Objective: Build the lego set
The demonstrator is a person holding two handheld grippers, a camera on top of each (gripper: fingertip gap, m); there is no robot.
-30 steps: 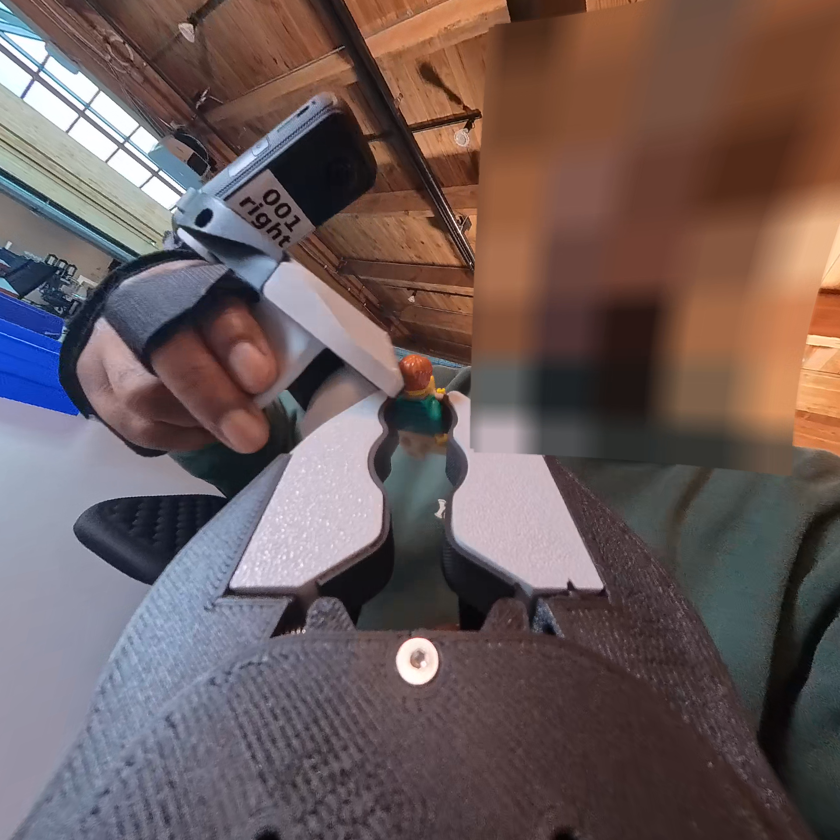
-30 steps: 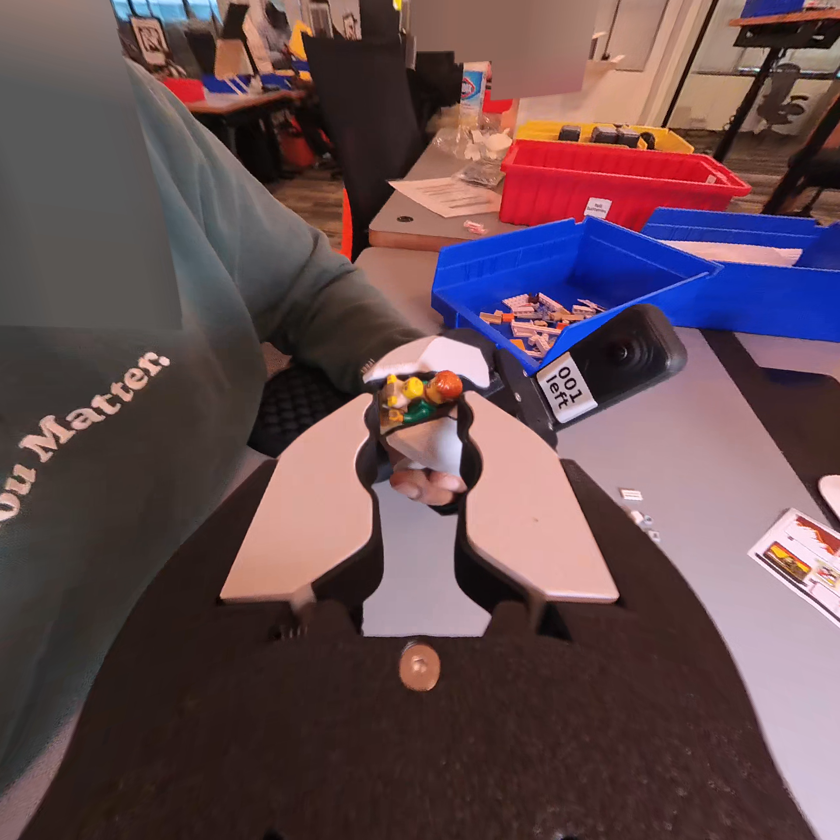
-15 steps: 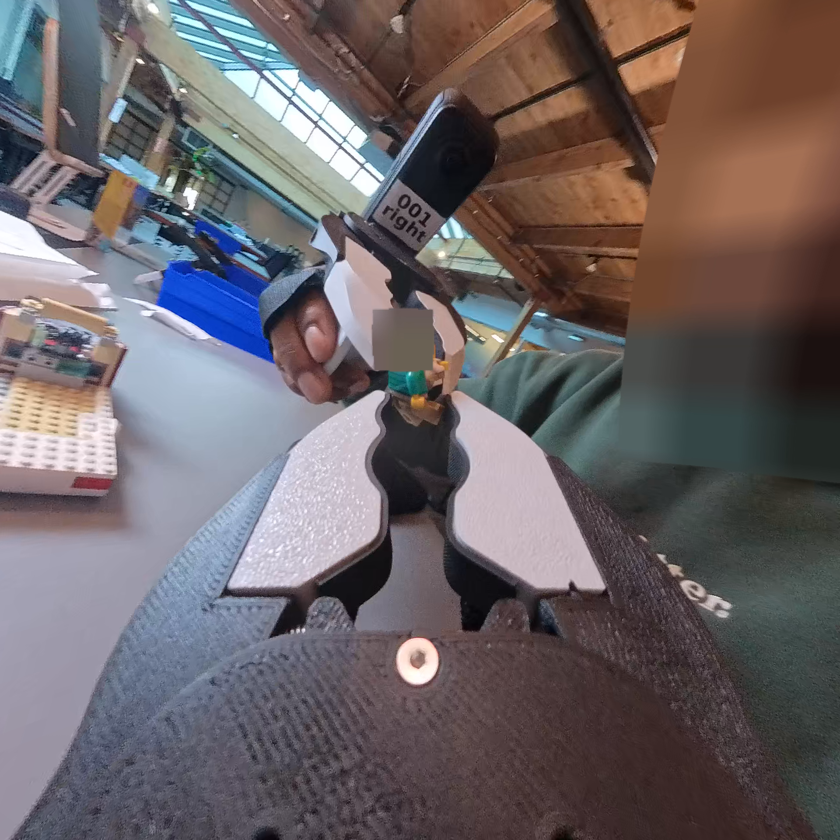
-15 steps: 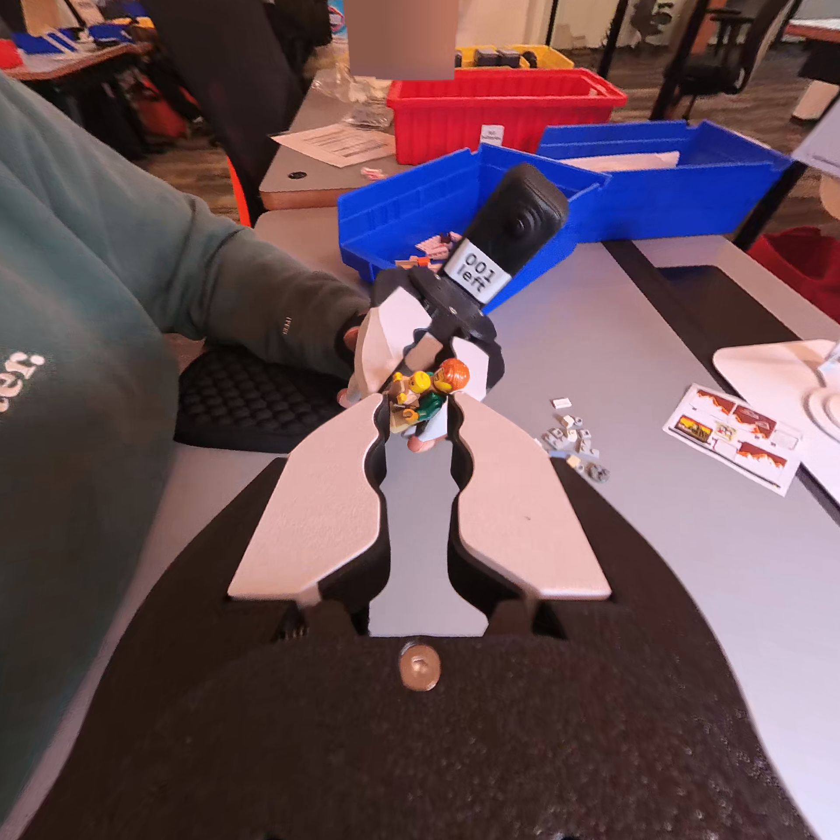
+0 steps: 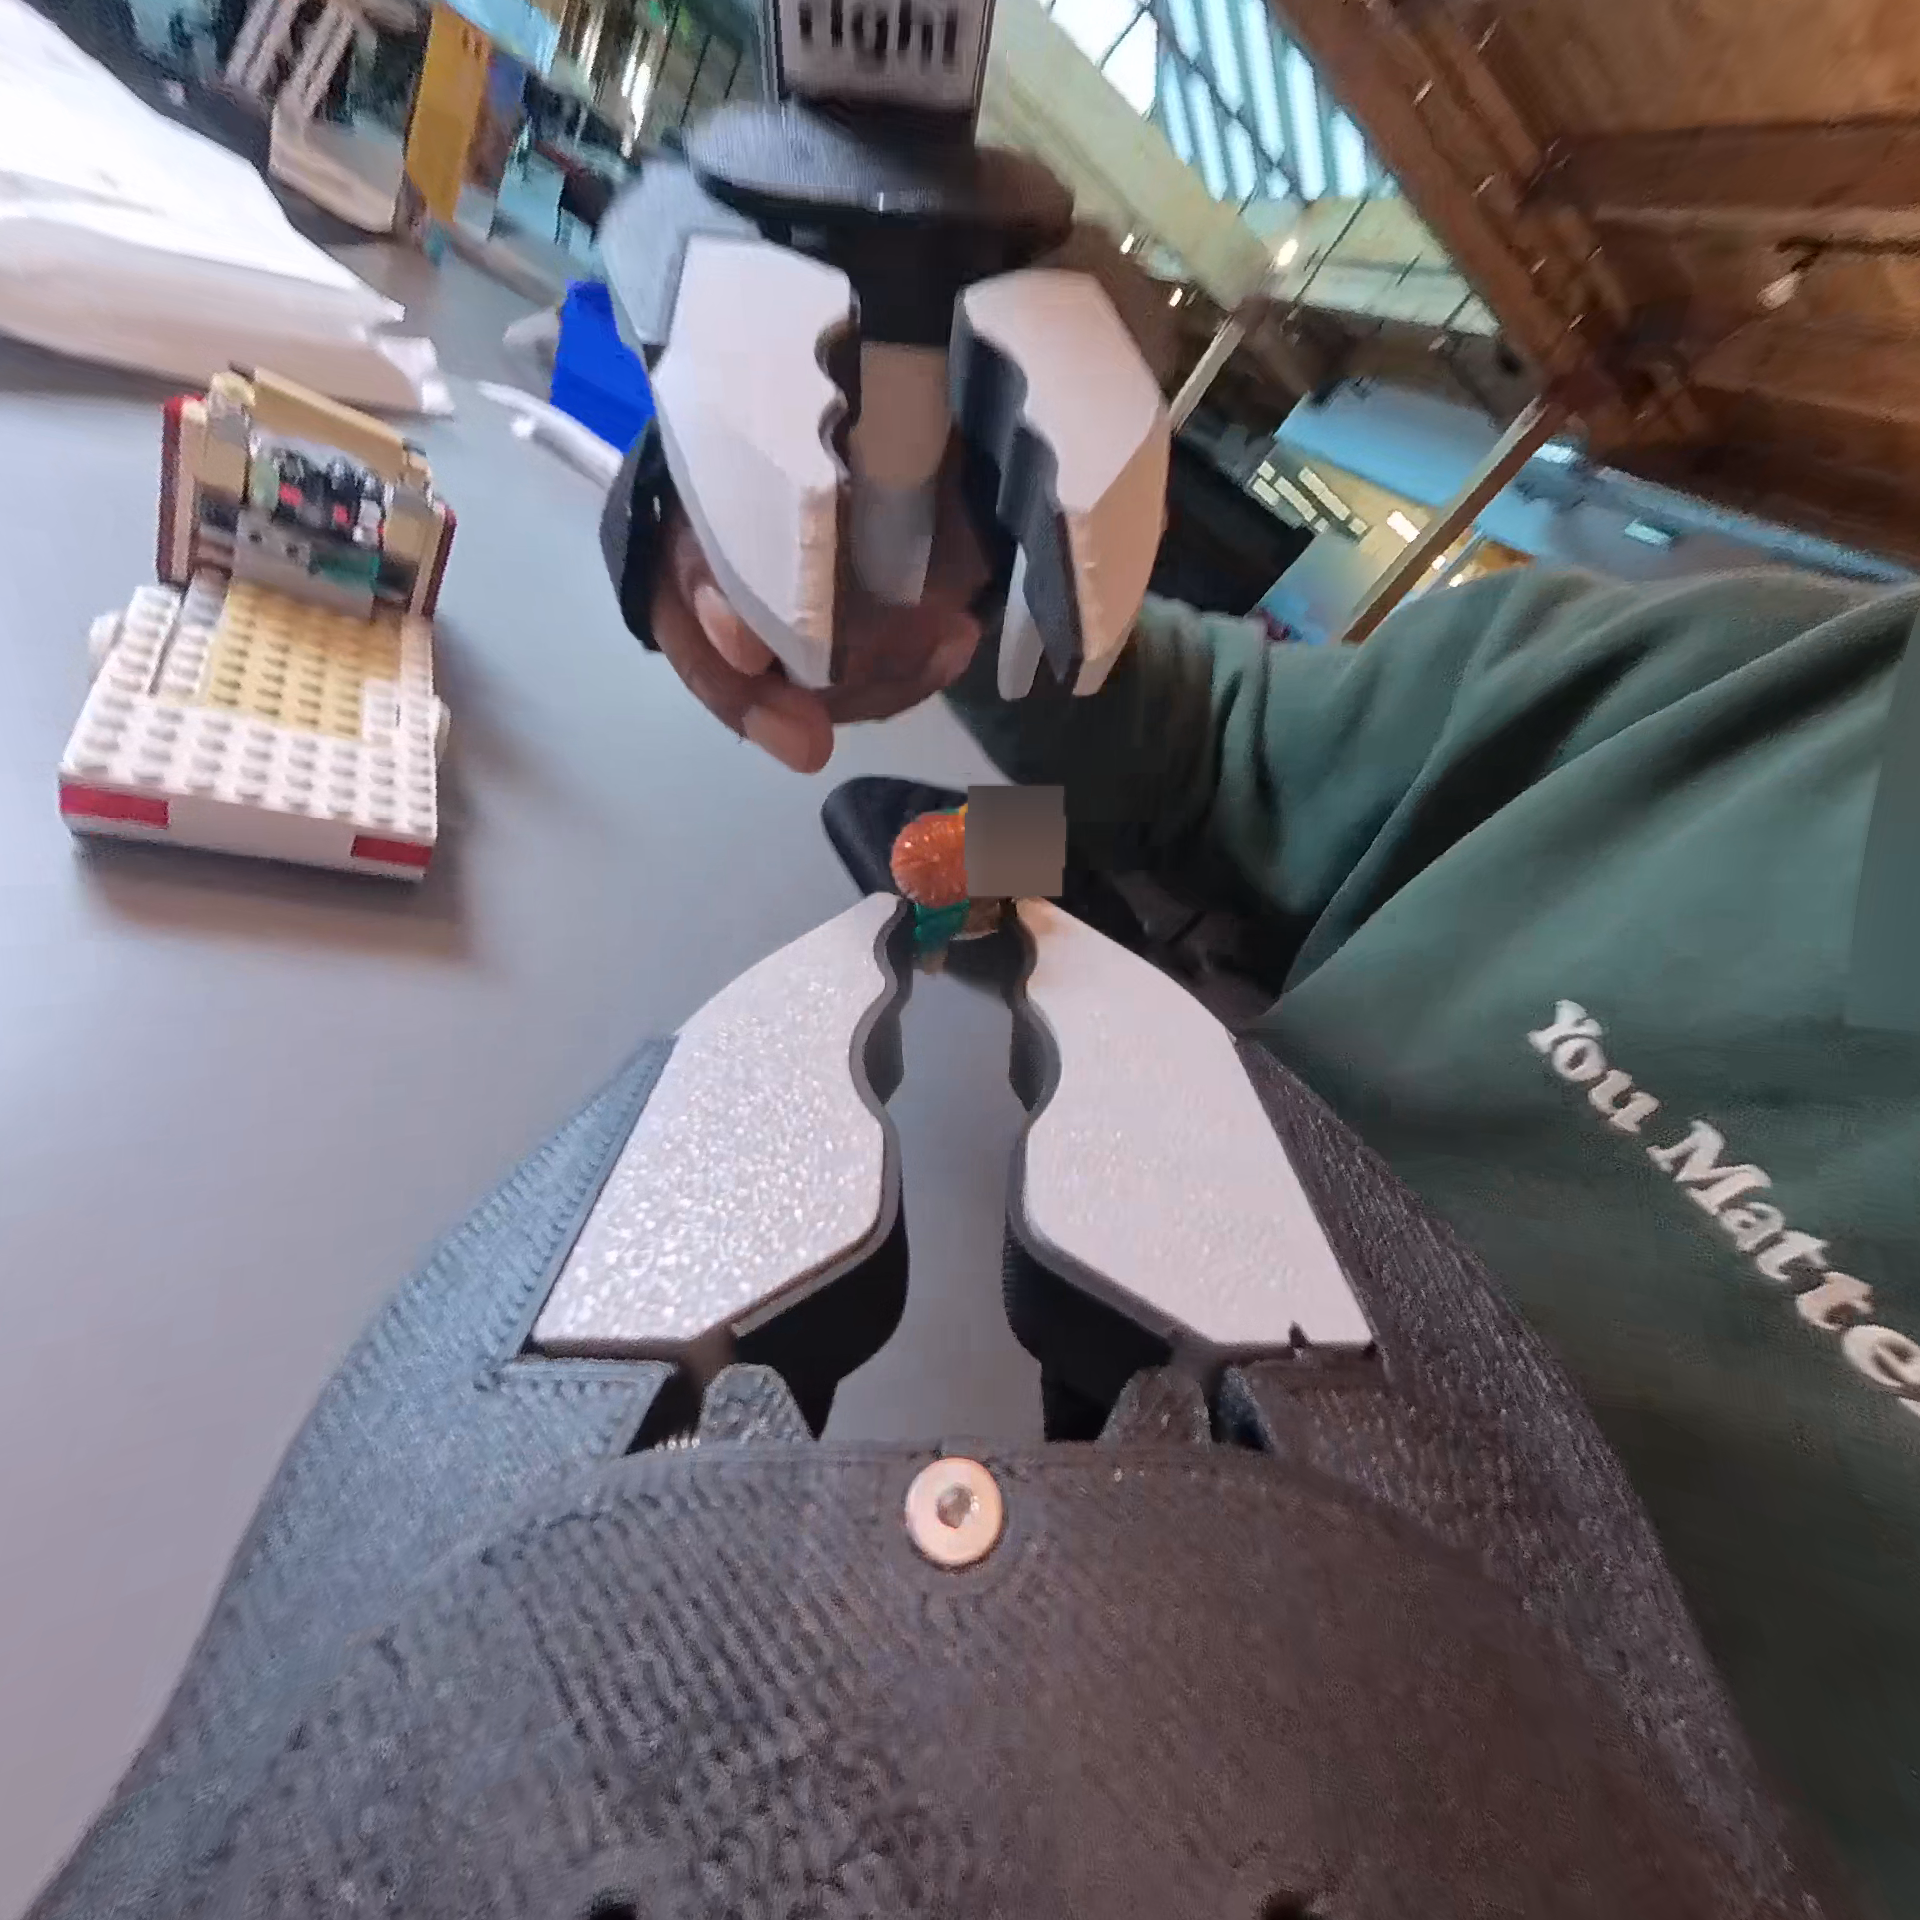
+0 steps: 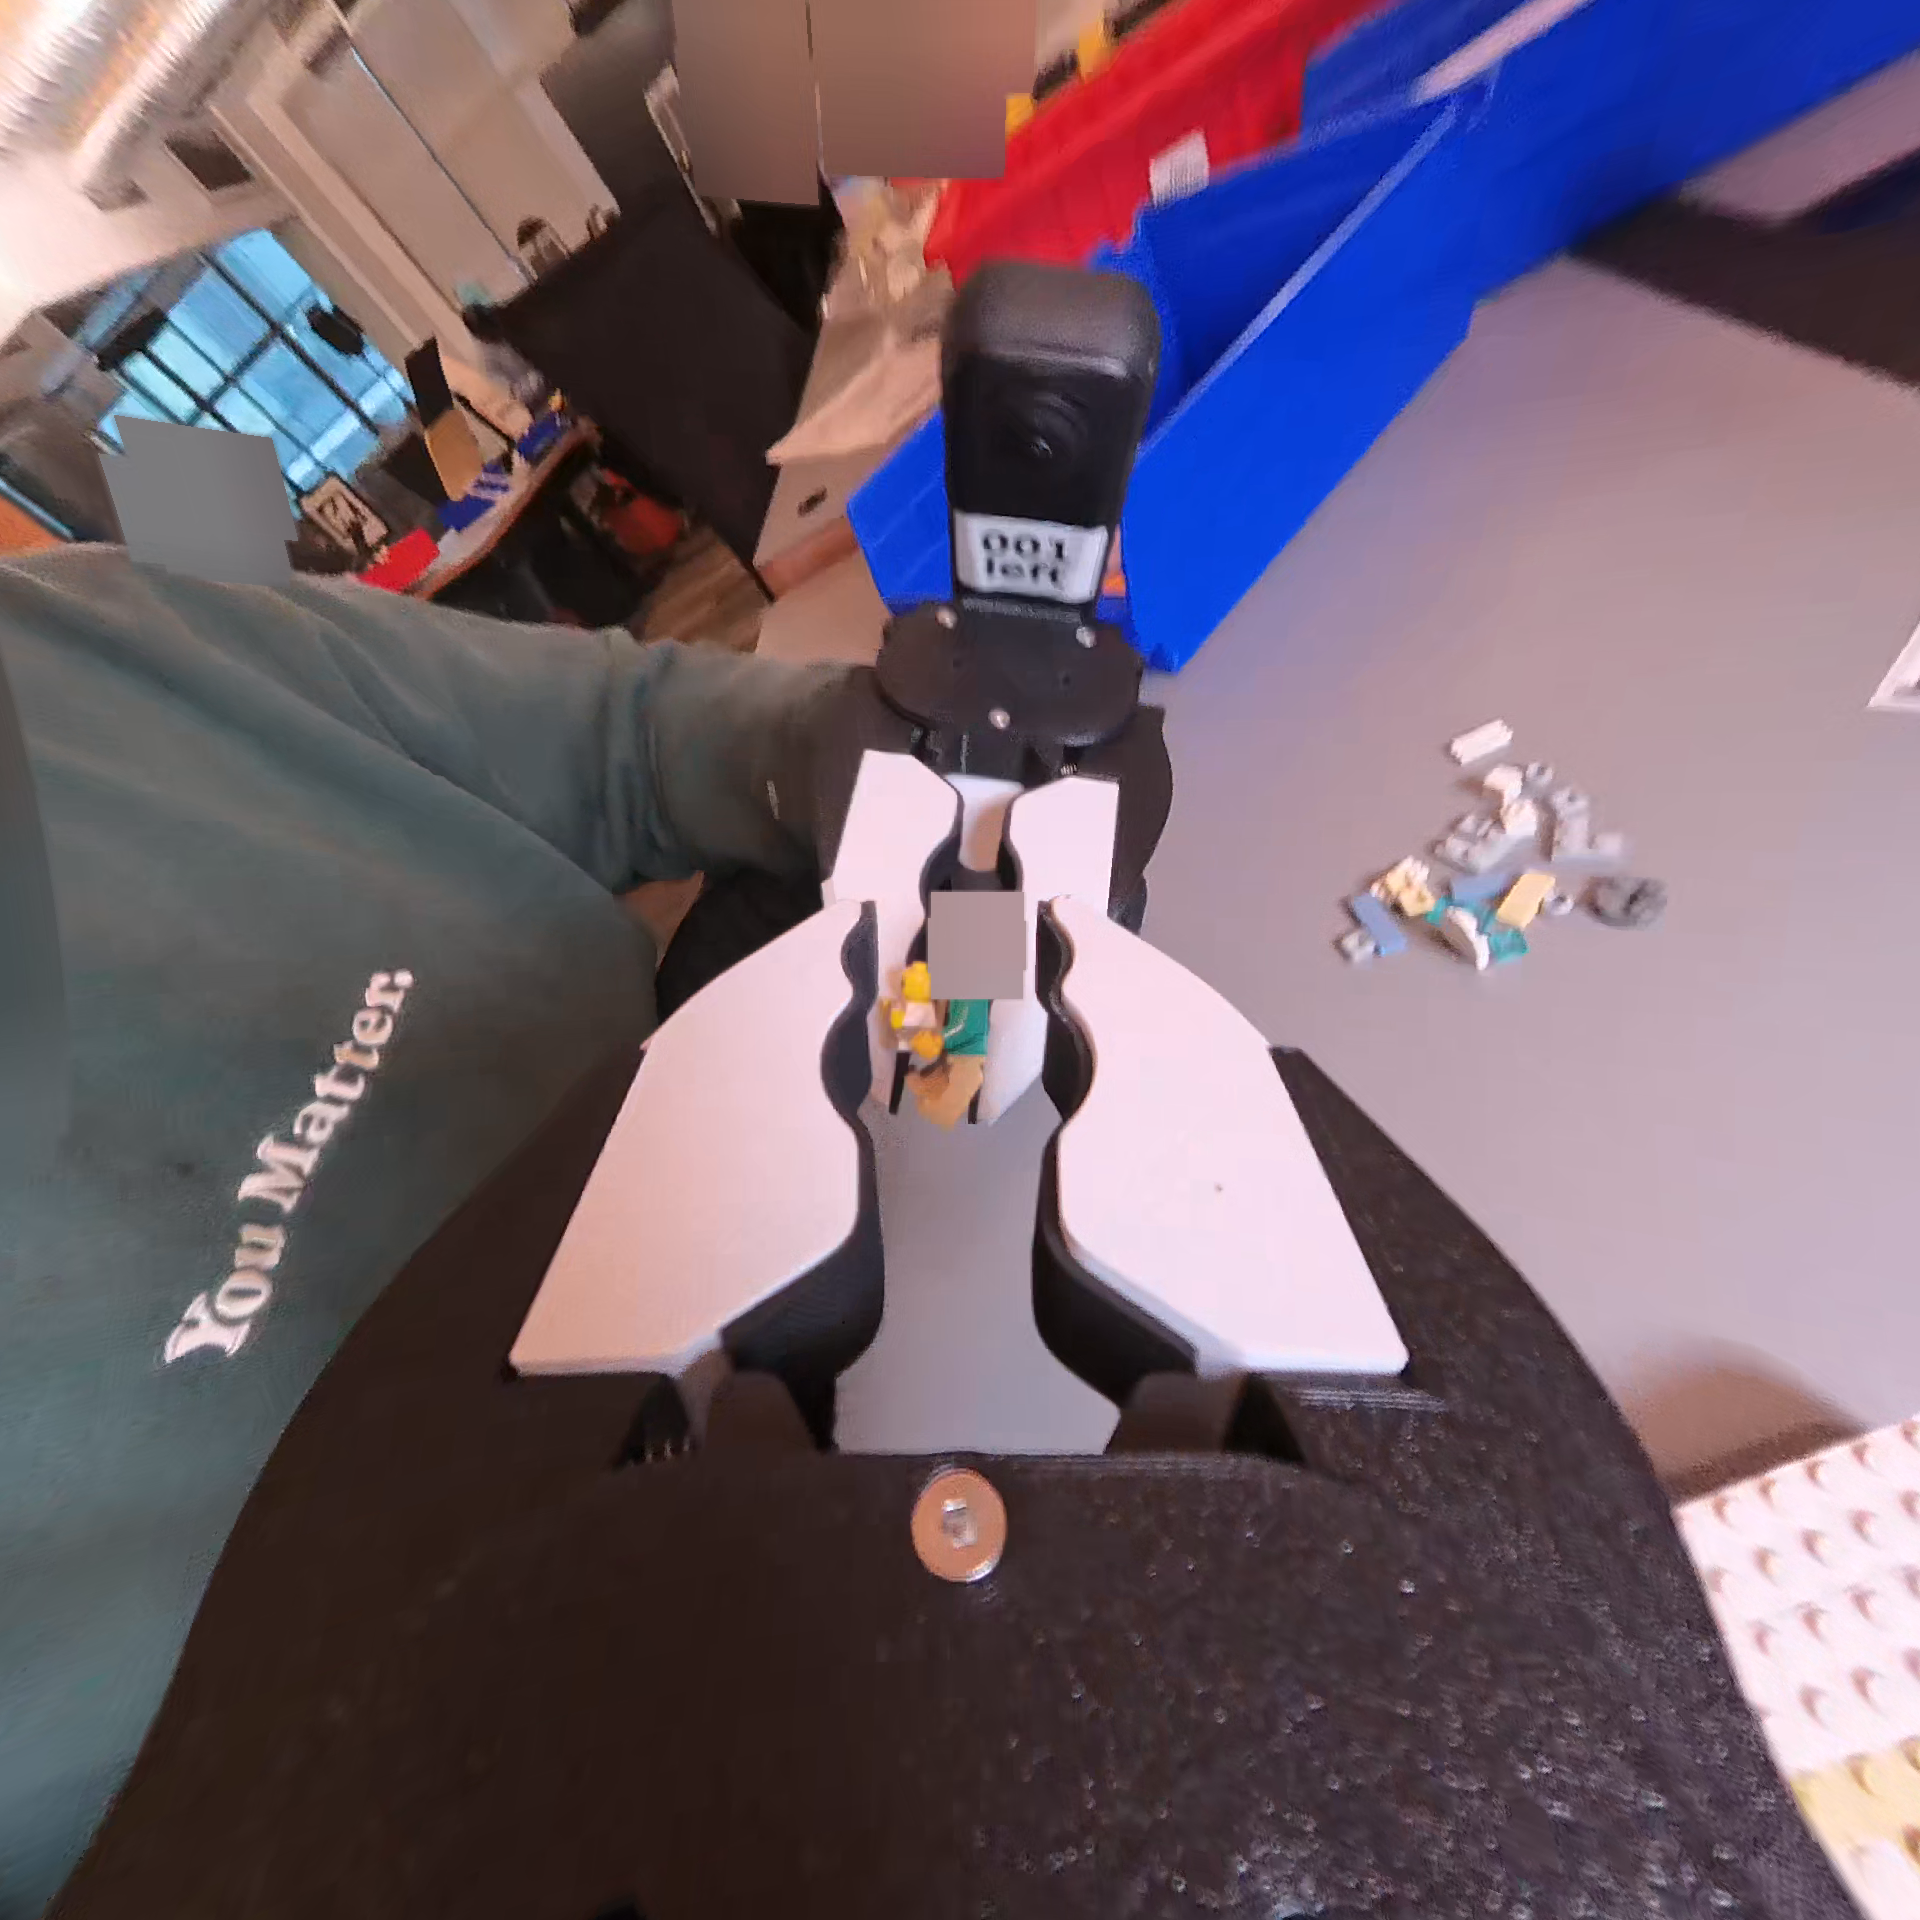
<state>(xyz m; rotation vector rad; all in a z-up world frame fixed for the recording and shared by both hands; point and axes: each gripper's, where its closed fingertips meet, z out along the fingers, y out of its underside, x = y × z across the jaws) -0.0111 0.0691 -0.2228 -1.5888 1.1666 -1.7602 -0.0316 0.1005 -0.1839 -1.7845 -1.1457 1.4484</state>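
The left gripper (image 5: 956, 920) has its two fingers drawn in on a small minifigure (image 5: 940, 894) with orange hair and a green torso, pinched at the tips and standing above them at 12 o'clock in the left wrist view. The right gripper (image 5: 914, 665) hangs above it, apart from the figure, its fingers spread with nothing between them. In the right wrist view the right gripper (image 6: 961, 914) frames the minifigure (image 6: 945, 1034) in its open gap without touching it. The partly built lego model (image 5: 260, 665), a white studded base with a tan structure, sits on the grey table (image 5: 260, 1091) at 10 o'clock. Loose lego pieces (image 6: 1496, 873) lie at 2 o'clock, near a blue bin (image 6: 1299, 343).
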